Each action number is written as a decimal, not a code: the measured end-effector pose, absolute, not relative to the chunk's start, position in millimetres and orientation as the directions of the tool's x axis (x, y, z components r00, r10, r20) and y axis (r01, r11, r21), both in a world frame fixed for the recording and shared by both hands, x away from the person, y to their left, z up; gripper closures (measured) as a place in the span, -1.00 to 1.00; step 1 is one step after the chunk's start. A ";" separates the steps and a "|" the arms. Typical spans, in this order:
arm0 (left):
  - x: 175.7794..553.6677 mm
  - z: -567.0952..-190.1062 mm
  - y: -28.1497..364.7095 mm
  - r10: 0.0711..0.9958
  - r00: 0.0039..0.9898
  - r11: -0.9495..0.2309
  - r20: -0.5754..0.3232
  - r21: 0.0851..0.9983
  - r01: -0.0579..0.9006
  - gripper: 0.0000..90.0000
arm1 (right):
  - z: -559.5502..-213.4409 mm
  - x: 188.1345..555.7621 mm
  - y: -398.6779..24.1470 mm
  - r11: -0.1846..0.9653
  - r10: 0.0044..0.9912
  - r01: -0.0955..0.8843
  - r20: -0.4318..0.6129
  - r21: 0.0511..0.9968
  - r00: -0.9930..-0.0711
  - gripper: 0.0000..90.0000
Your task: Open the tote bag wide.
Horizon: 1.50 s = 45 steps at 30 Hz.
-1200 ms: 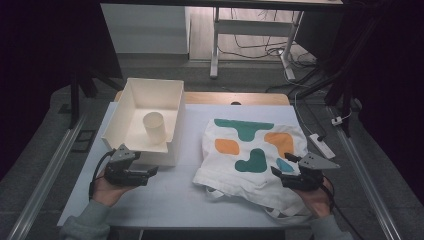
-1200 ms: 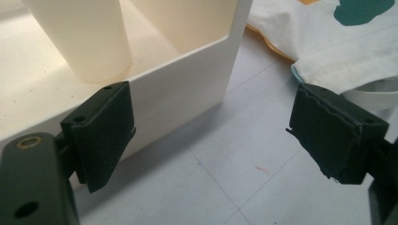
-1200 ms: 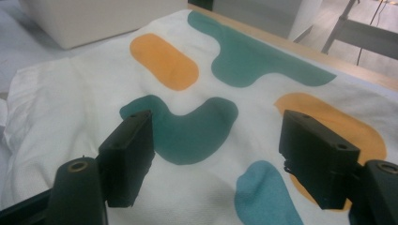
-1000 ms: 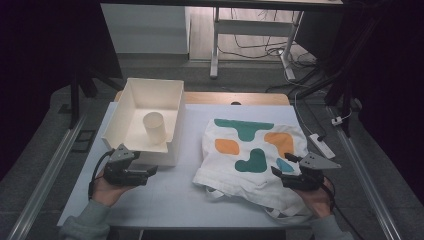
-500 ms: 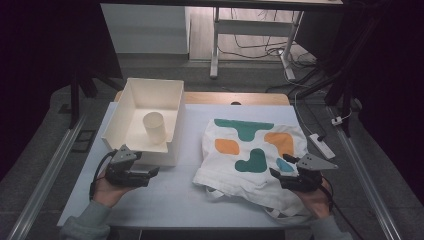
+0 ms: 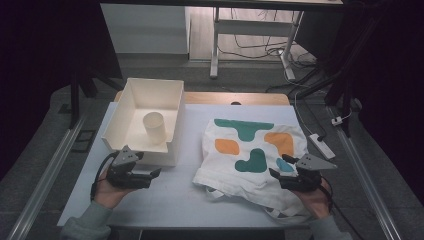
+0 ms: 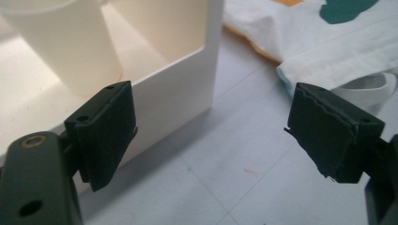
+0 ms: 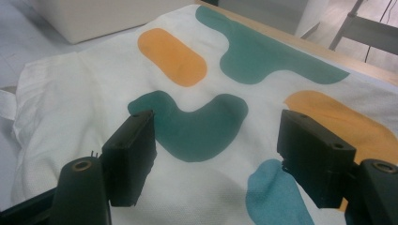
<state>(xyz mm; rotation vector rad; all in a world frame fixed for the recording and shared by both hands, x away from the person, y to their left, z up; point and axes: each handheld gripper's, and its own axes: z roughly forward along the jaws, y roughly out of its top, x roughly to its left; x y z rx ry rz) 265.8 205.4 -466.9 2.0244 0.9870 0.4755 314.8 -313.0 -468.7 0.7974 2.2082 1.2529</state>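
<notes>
Nothing has shifted since the earlier frame. Right gripper [image 6: 281, 172] hovers spread wide over the patterned tote bag [image 6: 250, 150] at the table's [image 6: 175, 195] right, gripping nothing. Left gripper [image 7: 211, 136] gapes empty beside the white bin [image 6: 150, 120]; its view shows a bag strap [image 7: 371, 91].

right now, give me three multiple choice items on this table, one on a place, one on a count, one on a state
1. Where does the cup stand?
A. inside the white box
B. on the cloth bag
C. on the floor

2. How many orange patches does the cloth bag show in the high view?
A. one
B. two
C. four

3. How do the right tongs stand?
A. shut on a strap
B. open above the bag
C. shut on the cup

Answers: 1 A, the box walls surround it; 2 B, one on each side of the print; 3 B, both pads stand wide apart, gripping nothing.
</notes>
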 end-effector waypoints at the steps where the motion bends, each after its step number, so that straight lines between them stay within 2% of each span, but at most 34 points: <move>1: 265.8 -466.9 205.4 0.783 0.622 -0.361 -0.016 0.802 0.475 -0.64 | -468.8 314.8 -312.9 0.413 0.686 0.251 -0.118 0.875 -0.718 -0.37; 21: 259.3 -453.9 172.1 0.693 0.721 -0.429 0.014 0.812 0.396 -0.59 | -468.9 314.3 -308.9 0.417 0.680 0.245 -0.121 0.875 -0.724 -0.36; 45: 283.1 -451.4 109.7 0.576 0.817 -0.521 0.033 0.785 0.335 -0.56 | -466.6 313.7 -308.5 0.410 0.674 0.235 -0.119 0.881 -0.729 -0.36</move>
